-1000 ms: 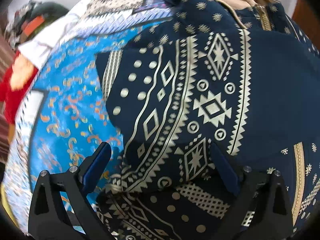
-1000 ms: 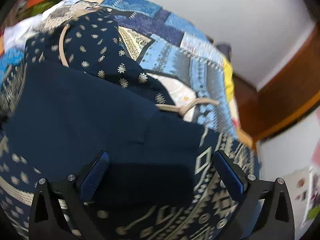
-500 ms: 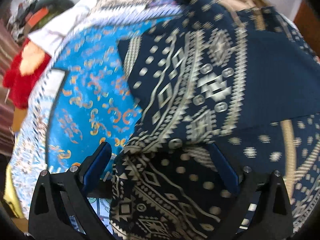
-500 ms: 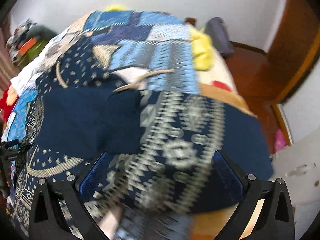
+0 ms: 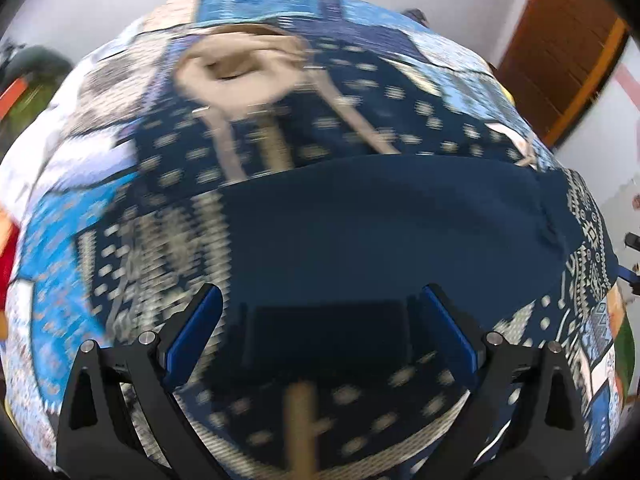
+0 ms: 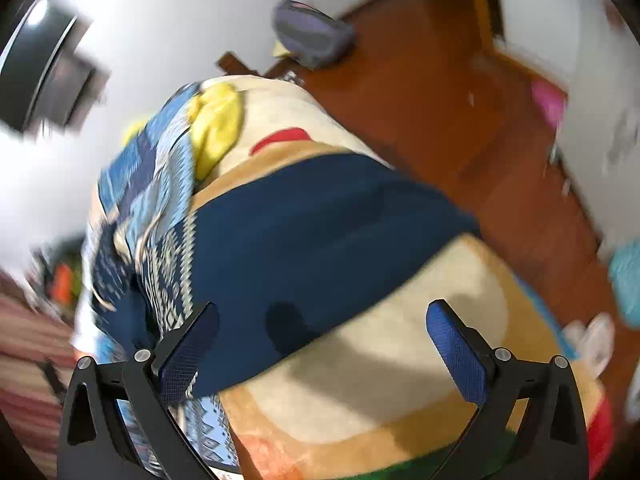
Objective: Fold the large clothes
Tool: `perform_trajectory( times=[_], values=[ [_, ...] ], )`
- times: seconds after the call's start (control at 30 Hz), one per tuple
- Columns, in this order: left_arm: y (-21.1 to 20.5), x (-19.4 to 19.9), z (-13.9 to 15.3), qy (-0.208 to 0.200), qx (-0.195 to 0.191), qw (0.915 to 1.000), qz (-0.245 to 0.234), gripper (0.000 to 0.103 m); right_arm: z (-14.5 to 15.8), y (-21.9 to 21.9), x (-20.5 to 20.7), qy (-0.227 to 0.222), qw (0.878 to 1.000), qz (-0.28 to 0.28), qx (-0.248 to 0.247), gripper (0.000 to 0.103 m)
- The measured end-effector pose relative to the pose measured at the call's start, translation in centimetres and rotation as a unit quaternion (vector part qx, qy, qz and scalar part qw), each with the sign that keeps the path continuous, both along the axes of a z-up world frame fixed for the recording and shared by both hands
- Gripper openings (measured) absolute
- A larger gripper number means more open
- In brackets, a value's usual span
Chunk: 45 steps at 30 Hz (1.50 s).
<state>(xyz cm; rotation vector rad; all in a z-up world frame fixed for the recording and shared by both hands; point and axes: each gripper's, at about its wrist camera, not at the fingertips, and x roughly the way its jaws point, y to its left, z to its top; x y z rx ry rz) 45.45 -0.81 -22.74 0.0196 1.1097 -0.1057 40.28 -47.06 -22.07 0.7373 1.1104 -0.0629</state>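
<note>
No readable writing — frames blurred. Navy garment [image 5: 360, 232] with cream geometric print and tan trim lies folded on the patchwork bedspread [image 5: 280, 4]. Left gripper [image 5: 320, 332] and right gripper [image 6: 322, 340] both spread wide, holding nothing.

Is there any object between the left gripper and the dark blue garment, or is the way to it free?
Nothing visible stands between them. The left gripper is open directly over the dark blue garment, whose plain folded panel fills the space ahead of its fingers. The frame is blurred, so whether they touch cannot be told.
</note>
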Motion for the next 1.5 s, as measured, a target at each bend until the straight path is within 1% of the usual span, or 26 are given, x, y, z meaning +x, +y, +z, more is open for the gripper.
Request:
perform_trajectory(
  times=[0.03, 0.13, 0.23, 0.3, 0.37, 0.4, 0.43, 0.47, 0.5, 0.53, 0.6, 0.67, 0.77, 0.87, 0.93, 1.0, 1.07, 1.13, 1.23, 1.3, 1.37, 1.4, 1.5],
  values=[
    [-1.1, 0.5, -0.2, 0.001, 0.002, 0.9999, -0.010, 0.099, -0.7, -0.7, 0.1, 0.005, 1.000, -0.008, 0.020, 0.102],
    [-3.7, 1.5, -0.9, 0.003, 0.005, 0.9995, -0.030, 0.099, -2.4, -1.7, 0.5, 0.013, 0.999, -0.019, 0.041, 0.100],
    [-5.6, 2.2, -1.6, 0.012, 0.002, 0.9990, -0.042, 0.100, -3.1, -1.7, 1.5, 0.010, 0.999, -0.027, 0.035, 0.098],
    [-6.0, 2.2, -1.4, 0.012, -0.001, 0.9989, -0.044, 0.099, -3.3, -1.5, 2.0, 0.004, 0.999, -0.030, 0.028, 0.097],
    [-6.2, 2.0, -1.1, 0.008, 0.001, 0.9988, -0.049, 0.099, -3.6, -1.5, 2.9, 0.001, 0.998, -0.053, 0.021, 0.092],
    [-6.1, 2.0, -1.0, 0.005, 0.004, 0.9987, -0.050, 0.099, -3.6, -1.6, 3.4, -0.001, 0.998, -0.061, 0.020, 0.084],
    [-6.0, 1.8, -0.8, 0.001, 0.009, 0.9987, -0.050, 0.099, -3.6, -1.6, 3.8, -0.003, 0.998, -0.064, 0.015, 0.068],
    [-5.8, 1.5, -0.5, -0.004, 0.013, 0.9986, -0.050, 0.099, -3.7, -1.6, 4.2, -0.004, 0.998, -0.066, 0.009, 0.059],
    [-5.5, 1.1, -0.2, -0.007, 0.014, 0.9986, -0.050, 0.099, -3.7, -1.6, 4.7, -0.005, 0.998, -0.069, 0.005, 0.040],
    [-5.1, 0.7, 0.1, -0.009, 0.015, 0.9986, -0.050, 0.099, -3.5, -1.6, 5.0, -0.008, 0.998, -0.069, 0.006, 0.025],
    [-4.2, 0.1, 0.7, -0.015, 0.017, 0.9987, -0.046, 0.099, -3.1, -1.4, 5.5, -0.014, 0.997, -0.070, 0.010, 0.011],
    [-3.3, -0.5, 1.6, -0.026, 0.022, 0.9986, -0.041, 0.099, -1.7, -0.6, 5.7, -0.029, 0.998, -0.058, 0.001, 0.008],
    [-1.6, -1.4, 3.3, -0.047, 0.024, 0.9983, -0.027, 0.099, 3.1, 2.3, 5.6, -0.087, 0.995, -0.017, -0.046, 0.007],
    [0.3, -2.4, 5.1, -0.065, 0.015, 0.9977, -0.010, 0.099, 7.9, 5.6, 5.3, -0.141, 0.988, 0.022, -0.056, 0.007],
    [1.8, -3.4, 6.5, -0.080, 0.006, 0.9968, 0.001, 0.099, 11.6, 8.9, 5.2, -0.179, 0.980, 0.057, -0.067, 0.007],
    [3.1, -4.3, 7.7, -0.094, 0.000, 0.9955, 0.009, 0.099, 14.6, 12.3, 5.2, -0.211, 0.971, 0.084, -0.071, 0.007],
    [4.4, -5.1, 8.6, -0.106, -0.003, 0.9942, 0.016, 0.099, 17.0, 16.1, 5.3, -0.236, 0.962, 0.117, -0.063, 0.007],
    [5.9, -6.2, 9.4, -0.116, -0.003, 0.9929, 0.026, 0.099, 18.5, 20.5, 5.7, -0.252, 0.954, 0.154, -0.052, 0.007],
    [8.4, -7.8, 10.1, -0.118, -0.008, 0.9923, 0.037, 0.099, 18.4, 27.5, 6.5, -0.251, 0.945, 0.208, -0.038, 0.007],
    [10.3, -9.0, 10.2, -0.119, -0.006, 0.9917, 0.049, 0.099, 16.8, 31.8, 6.9, -0.235, 0.941, 0.242, -0.038, 0.007],
    [12.2, -10.3, 9.9, -0.117, -0.005, 0.9911, 0.063, 0.099, 14.4, 36.0, 7.4, -0.206, 0.938, 0.277, -0.036, 0.007],
    [13.2, -10.9, 9.7, -0.113, -0.007, 0.9911, 0.070, 0.099, 12.6, 37.9, 7.5, -0.185, 0.937, 0.296, -0.034, 0.007],
    [15.6, -12.1, 8.2, -0.092, -0.007, 0.9919, 0.088, 0.099, 7.2, 41.6, 7.3, -0.122, 0.933, 0.336, -0.046, 0.007]
  ],
)
